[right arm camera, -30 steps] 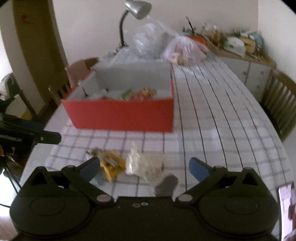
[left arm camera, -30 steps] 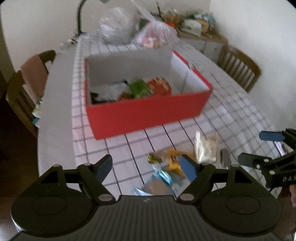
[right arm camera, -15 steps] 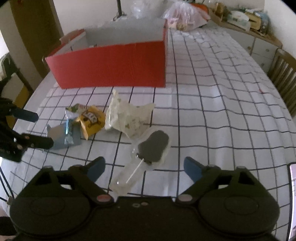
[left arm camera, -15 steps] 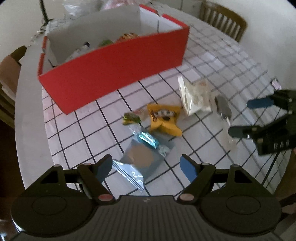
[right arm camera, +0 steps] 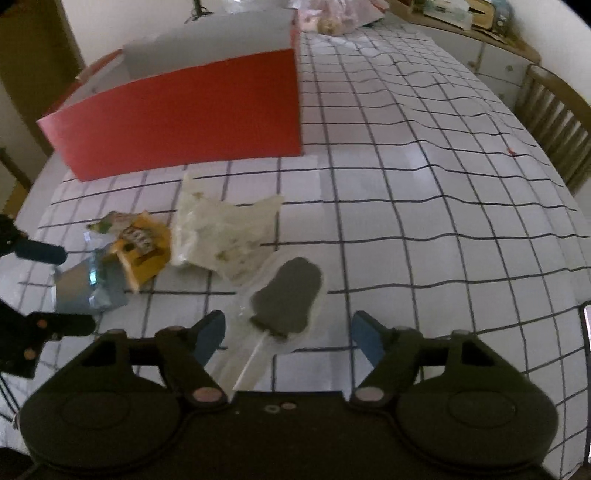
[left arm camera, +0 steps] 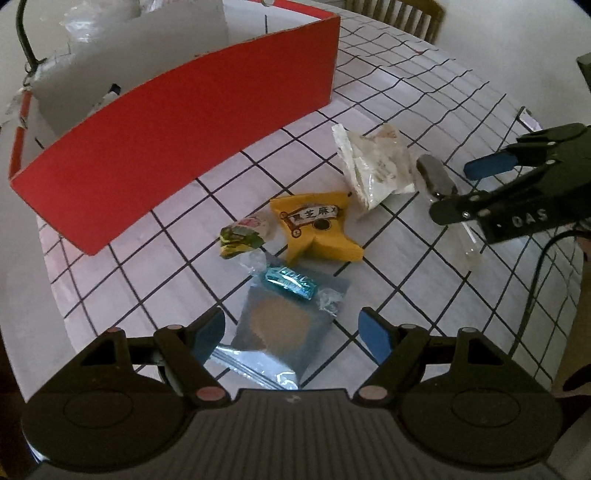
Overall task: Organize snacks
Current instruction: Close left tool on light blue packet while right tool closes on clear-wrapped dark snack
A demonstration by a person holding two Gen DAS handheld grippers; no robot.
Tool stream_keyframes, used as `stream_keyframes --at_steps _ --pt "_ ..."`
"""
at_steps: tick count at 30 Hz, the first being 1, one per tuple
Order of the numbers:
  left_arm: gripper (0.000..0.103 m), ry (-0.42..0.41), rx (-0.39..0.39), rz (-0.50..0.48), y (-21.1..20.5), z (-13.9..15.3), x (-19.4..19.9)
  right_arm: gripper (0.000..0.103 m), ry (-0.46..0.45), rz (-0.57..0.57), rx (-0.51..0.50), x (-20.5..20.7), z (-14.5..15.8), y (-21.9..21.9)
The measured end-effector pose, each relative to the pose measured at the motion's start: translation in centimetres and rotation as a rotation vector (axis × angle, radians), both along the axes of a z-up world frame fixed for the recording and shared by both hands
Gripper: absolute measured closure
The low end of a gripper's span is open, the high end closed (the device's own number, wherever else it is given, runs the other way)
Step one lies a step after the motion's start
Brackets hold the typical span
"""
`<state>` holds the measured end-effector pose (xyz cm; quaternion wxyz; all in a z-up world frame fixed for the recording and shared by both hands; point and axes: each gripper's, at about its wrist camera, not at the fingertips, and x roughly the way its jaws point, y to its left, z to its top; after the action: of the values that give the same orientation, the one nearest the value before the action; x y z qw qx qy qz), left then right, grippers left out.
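Note:
Loose snacks lie on the checked tablecloth in front of a red box (left arm camera: 177, 118) (right arm camera: 184, 114). My left gripper (left arm camera: 291, 334) stands open above a silver cookie packet (left arm camera: 280, 328), with a teal candy (left arm camera: 291, 282) just beyond. A yellow packet (left arm camera: 317, 229), a green candy (left arm camera: 240, 236) and a white bag (left arm camera: 373, 170) (right arm camera: 225, 232) lie further on. My right gripper (right arm camera: 288, 334) hovers over a dark popsicle in clear wrap (right arm camera: 284, 299), its jaws closing with the popsicle between them, pads apart from it. In the left wrist view the right gripper (left arm camera: 469, 188) shows at the right.
Wooden chairs (right arm camera: 554, 118) (left arm camera: 399, 14) stand at the table's far side. Plastic bags (right arm camera: 332, 18) sit behind the box, and a cluttered sideboard (right arm camera: 461, 22) runs along the back wall. The table edge (left arm camera: 40, 295) is close on the left.
Both grippers have sunk toward the table and tilted down, so the snacks loom larger. The right gripper's jaws have narrowed around the popsicle. The left gripper's opening is unchanged.

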<state>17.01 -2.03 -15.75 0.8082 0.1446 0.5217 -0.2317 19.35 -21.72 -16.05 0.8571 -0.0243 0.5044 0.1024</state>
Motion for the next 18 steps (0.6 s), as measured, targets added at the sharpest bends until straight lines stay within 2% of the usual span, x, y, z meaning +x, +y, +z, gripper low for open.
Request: stream_keyframes --at_steps 6,10,13,15,16,18 --pt "0.027 0.017 -0.010 0.001 0.3 -0.9 0.1 0.031 0.004 0.009 -0.024 0.4 -0.4 0.8" --pt "0.028 -0.010 -0.006 0.003 0.2 -1.2 -0.5 0.037 -0.007 -0.004 -0.043 0.6 -0.4 0.9" --pt "0.036 -0.024 0.002 0.025 0.1 -1.2 -0.7 0.042 -0.015 0.000 -0.060 0.4 -0.3 1.1" --pt "0.046 -0.030 0.001 0.047 0.1 -1.0 -0.8 0.047 -0.024 0.001 -0.065 0.2 -0.2 1.1" --pt "0.047 -0.029 0.002 0.057 0.1 -1.0 -0.9 0.052 -0.028 0.002 -0.064 0.1 -0.2 1.1" --pt "0.054 -0.033 0.002 0.074 -0.1 -0.9 -1.1 0.055 -0.031 0.005 -0.063 -0.1 0.0 1.1"
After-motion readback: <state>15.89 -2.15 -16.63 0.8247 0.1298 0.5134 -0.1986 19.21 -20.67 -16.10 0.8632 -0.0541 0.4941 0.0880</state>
